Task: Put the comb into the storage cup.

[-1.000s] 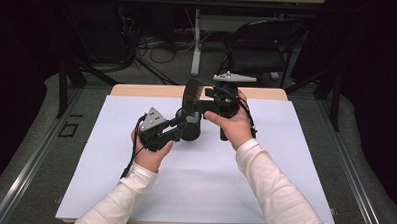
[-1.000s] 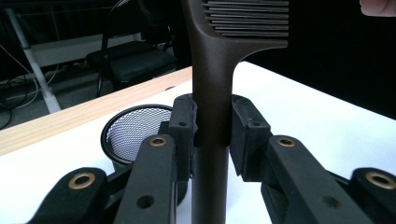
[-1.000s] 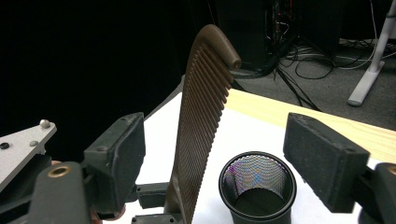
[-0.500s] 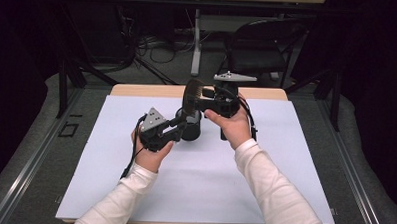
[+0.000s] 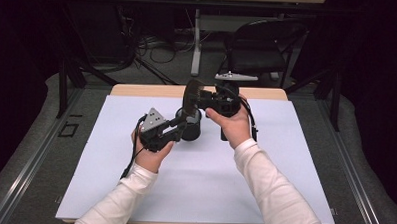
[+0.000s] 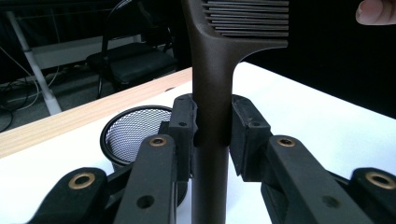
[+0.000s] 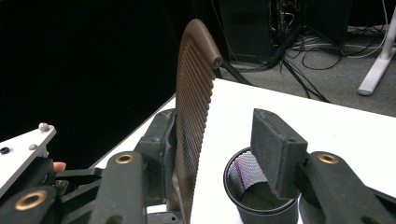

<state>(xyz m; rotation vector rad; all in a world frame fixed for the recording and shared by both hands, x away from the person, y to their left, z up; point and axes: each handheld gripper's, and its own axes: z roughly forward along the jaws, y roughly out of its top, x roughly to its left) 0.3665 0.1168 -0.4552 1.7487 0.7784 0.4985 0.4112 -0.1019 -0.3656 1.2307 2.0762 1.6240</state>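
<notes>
- My left gripper [image 5: 178, 125] is clamping the brown comb [image 6: 212, 84] by its handle, both pads pressing on it in the left gripper view, so the comb is standing upright with its toothed head at the top.
- Just beyond those jaws, the black mesh cup [image 6: 128, 133] is standing open-mouthed on the white table cover [image 5: 194, 182], touching nothing I can see.
- My right gripper [image 7: 224, 140] is reaching around the comb's head from the far side; its jaws have just been closing, with the teeth between them.
- In the right gripper view, one pad is lying against the comb's teeth while the other is standing clear of them, above the cup [image 7: 259, 196].
- Farther back, a dark chair [image 5: 261, 49] is sitting beyond the table's wooden edge [image 5: 137, 90].
</notes>
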